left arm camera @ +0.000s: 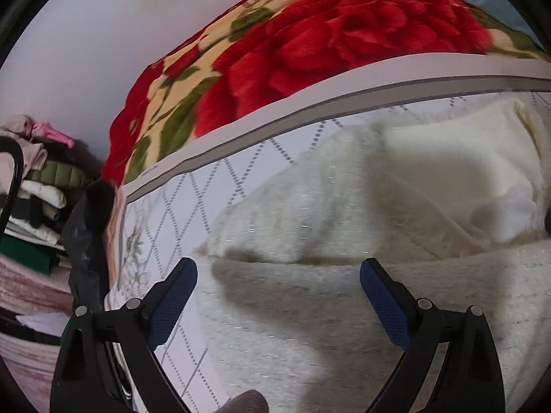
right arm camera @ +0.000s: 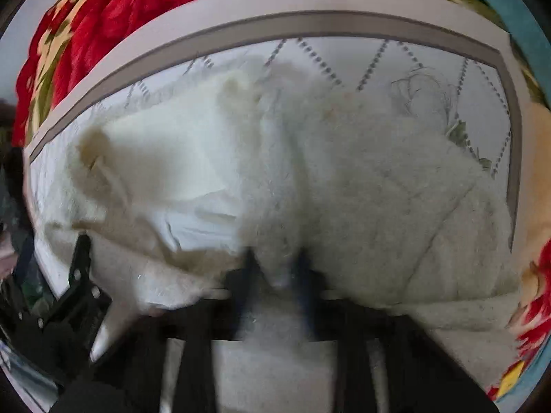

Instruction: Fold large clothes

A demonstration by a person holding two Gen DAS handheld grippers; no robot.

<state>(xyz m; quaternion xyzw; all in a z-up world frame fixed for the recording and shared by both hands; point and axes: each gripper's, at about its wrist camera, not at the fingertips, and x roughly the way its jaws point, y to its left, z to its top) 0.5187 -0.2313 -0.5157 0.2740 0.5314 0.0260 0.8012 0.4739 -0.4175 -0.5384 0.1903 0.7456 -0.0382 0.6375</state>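
A large fluffy cream garment [left arm camera: 344, 213] lies crumpled on a white quilted mat [left arm camera: 179, 213] with a grey border. My left gripper [left arm camera: 279, 275] is open just above the garment's near left part, and nothing is between its blue pads. In the right wrist view the same garment [right arm camera: 361, 179] fills the middle, with a smoother white lining [right arm camera: 193, 220] showing at the left. My right gripper [right arm camera: 277, 268] is shut on a bunched fold of the garment. The left gripper [right arm camera: 79, 275] shows at the left edge of that view.
A red rose-pattern blanket [left arm camera: 327, 41] covers the bed behind the mat and also shows in the right wrist view [right arm camera: 103, 10]. A pile of folded clothes [left arm camera: 38, 186] and a dark bag [left arm camera: 86, 241] sit off the mat's left side.
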